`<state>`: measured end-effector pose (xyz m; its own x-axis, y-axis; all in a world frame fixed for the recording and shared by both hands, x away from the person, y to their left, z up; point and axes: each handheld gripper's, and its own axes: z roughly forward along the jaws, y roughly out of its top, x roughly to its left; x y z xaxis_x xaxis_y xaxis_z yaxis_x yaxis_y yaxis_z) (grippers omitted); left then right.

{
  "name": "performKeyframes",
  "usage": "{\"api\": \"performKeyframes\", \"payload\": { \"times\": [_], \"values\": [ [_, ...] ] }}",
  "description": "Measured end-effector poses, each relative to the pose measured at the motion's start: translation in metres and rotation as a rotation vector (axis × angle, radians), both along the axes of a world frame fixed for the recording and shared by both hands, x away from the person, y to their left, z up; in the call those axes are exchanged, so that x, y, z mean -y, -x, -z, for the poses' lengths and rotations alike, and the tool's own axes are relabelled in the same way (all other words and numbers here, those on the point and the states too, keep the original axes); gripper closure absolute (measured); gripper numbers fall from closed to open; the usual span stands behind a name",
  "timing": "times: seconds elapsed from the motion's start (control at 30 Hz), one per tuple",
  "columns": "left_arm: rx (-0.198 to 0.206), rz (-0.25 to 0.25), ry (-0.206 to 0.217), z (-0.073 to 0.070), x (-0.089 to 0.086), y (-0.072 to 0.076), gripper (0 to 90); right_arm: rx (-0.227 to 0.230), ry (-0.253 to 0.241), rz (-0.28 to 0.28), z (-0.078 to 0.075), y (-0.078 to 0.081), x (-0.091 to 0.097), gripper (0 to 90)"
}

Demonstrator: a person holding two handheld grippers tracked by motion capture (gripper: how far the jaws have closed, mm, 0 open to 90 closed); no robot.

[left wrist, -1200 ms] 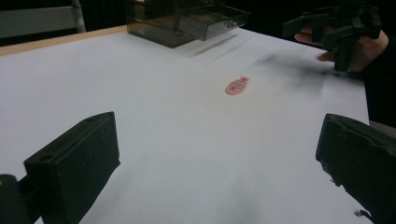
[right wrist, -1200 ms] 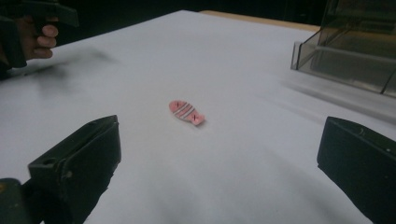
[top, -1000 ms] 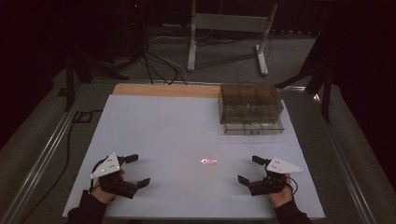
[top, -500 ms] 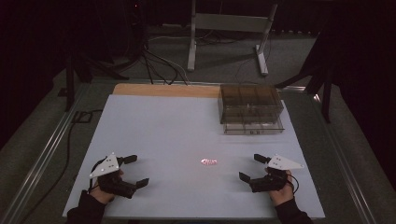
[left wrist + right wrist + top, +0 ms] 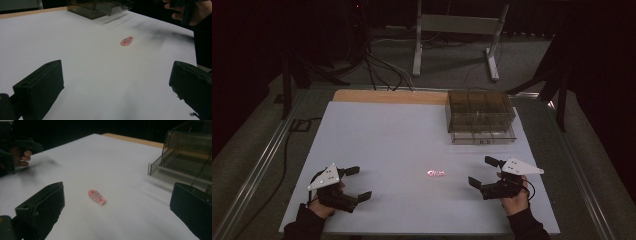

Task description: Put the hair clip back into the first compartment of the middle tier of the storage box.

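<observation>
A small pink fish-shaped piece with pale stripes (image 5: pixel 435 173) lies flat on the white table (image 5: pixel 402 135), between my two hands; it is also the pink fish piece (image 5: pixel 127 41) in the left gripper view and the pink fish piece (image 5: pixel 96 196) in the right gripper view. My left gripper (image 5: pixel 358 183) sits at the near left, jaws wide apart, holding nothing. My right gripper (image 5: pixel 484 171) sits at the near right, also open and holding nothing. Both point inward at the fish, each well short of it.
A smoky transparent plastic drawer box (image 5: pixel 480 116) stands at the far right of the table, its lower drawer pulled slightly out. A wooden strip (image 5: pixel 389 96) runs along the table's far edge. Metal stand legs (image 5: pixel 452 30) and cables (image 5: pixel 372 65) sit on the floor beyond.
Both hands have shifted only slightly; the right gripper has edged a little toward the near edge. The fish and the box have not moved.
</observation>
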<state>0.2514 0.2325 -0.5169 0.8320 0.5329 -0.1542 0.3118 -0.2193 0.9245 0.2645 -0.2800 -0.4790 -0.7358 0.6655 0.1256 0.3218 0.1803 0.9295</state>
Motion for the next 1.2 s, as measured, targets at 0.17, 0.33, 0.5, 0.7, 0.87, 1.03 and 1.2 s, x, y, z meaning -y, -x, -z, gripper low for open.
{"api": "performKeyframes", "payload": {
  "times": [0.17,0.33,0.5,0.7,0.87,1.03,1.2],
  "values": [
    [-0.001,0.001,-0.001,0.0,0.0,0.0,0.4,0.009,-0.01,-0.011,-0.01,-0.003,-0.001,0.0],
    [0.002,-0.004,0.003,0.0,0.0,0.0,0.4,0.01,0.001,-0.031,-0.017,-0.008,-0.006,0.0],
    [0.002,-0.001,0.003,0.0,0.0,0.0,0.4,0.008,-0.001,-0.062,-0.021,-0.014,-0.015,0.0],
    [0.003,0.002,0.004,0.0,0.0,0.0,0.4,0.01,-0.001,-0.1,-0.026,-0.019,-0.026,0.0],
    [0.003,0.004,0.004,0.0,0.0,0.0,0.4,0.012,0.004,-0.123,-0.029,-0.023,-0.036,0.0],
    [0.005,0.007,0.006,0.0,0.0,0.0,0.4,0.007,0.004,-0.147,-0.03,-0.029,-0.044,0.0],
    [0.004,0.01,0.008,-0.001,0.0,0.0,0.4,-0.001,0.002,-0.166,-0.03,-0.035,-0.052,0.0]
  ]
}}
